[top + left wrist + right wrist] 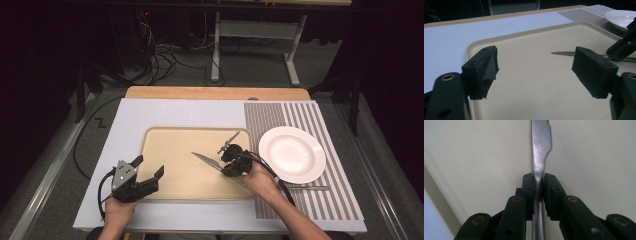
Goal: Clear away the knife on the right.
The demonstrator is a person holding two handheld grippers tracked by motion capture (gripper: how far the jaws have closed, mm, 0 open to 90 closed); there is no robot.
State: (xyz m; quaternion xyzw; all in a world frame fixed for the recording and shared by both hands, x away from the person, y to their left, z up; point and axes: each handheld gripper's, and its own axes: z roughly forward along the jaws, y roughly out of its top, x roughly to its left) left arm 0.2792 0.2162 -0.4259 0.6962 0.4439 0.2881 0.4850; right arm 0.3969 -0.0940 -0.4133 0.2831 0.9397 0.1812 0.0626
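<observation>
Table (165, 112): white matte sheet over a pale wooden top, the wood showing as a strip along the far edge. Right portion covered by a placemat (300, 117) in grey and white stripes, fine on its left half, broader on its right.

Tray (165, 140): beige, rectangular, rounded corners, low raised rim, faintly grainy surface. Sits centre of the white sheet, its right edge just beside the striped mat.

Plate (292, 154): round, white, glossy, shallow with a wide rim. Rests on the striped mat, right of the tray. A slim metal utensil (312, 188) lies flat on the mat just near of the plate; which kind, I cannot tell.

Left gripper (148, 167): black, blocky, grey three-cornered plate on top. Held over the tray's near-left corner. Jaws stand wide apart with nothing between them; in the left gripper view its dark pads (489, 67) look soft and slightly frayed.

Right gripper (223, 165): black, cable trailing back along the forearm. Over the tray's right half, jaws pinched tight on a knife (540, 147).

Knife: dull steel, flat blade with speckled, scuffed sheen, narrowing to a rounded handle. Clamped near where blade meets handle; blade points left across the tray, low over its surface.
</observation>
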